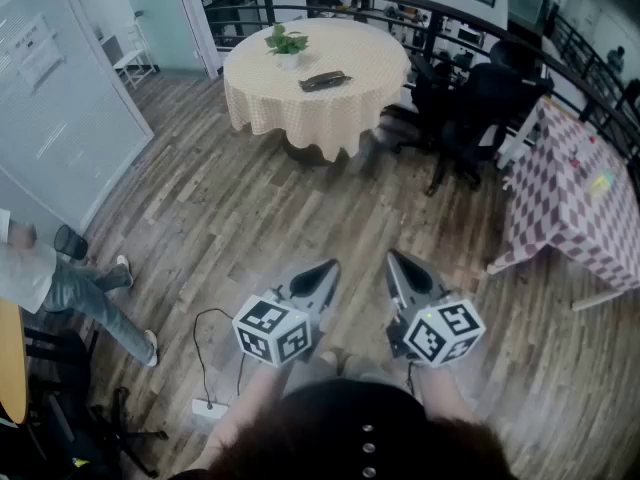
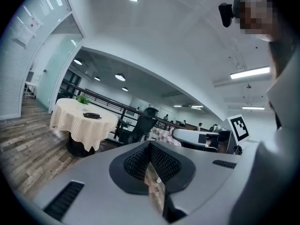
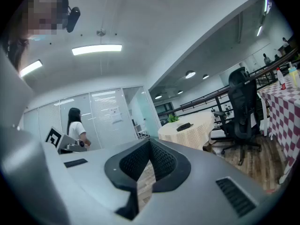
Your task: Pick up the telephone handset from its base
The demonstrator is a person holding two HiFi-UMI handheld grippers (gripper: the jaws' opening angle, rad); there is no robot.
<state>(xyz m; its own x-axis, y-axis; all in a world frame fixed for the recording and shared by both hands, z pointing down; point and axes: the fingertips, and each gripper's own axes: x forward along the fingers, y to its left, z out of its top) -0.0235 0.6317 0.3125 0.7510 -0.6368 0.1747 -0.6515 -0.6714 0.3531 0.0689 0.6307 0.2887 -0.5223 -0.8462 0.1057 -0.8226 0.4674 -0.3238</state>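
Telephone handset (image 1: pixel 325 80) is only made out as part of one small dark lump, so it can't be told from the rest of the phone tbh. It's parked on the round surface (image 1: pixel 345 113) with the pale checked cloth, well ahead of both hand-held grippers, with a stretch of wood floor (image 1: pixel 250 208) in between. A little potted plant (image 1: pixel 287 40) is set just past it, a bit to the left.

The left hand-held gripper (image 1: pixel 325 268) is closed right up, jaws together, nothing gripped. The right hand-held gripper (image 1: pixel 398 262) is closed the same way and nothing is carried in it either. Both are held side by side, near each other and roughly level, aimed at the surface.

A black office chair (image 1: pixel 470 108) is seen ahead, off to the right of the right one.
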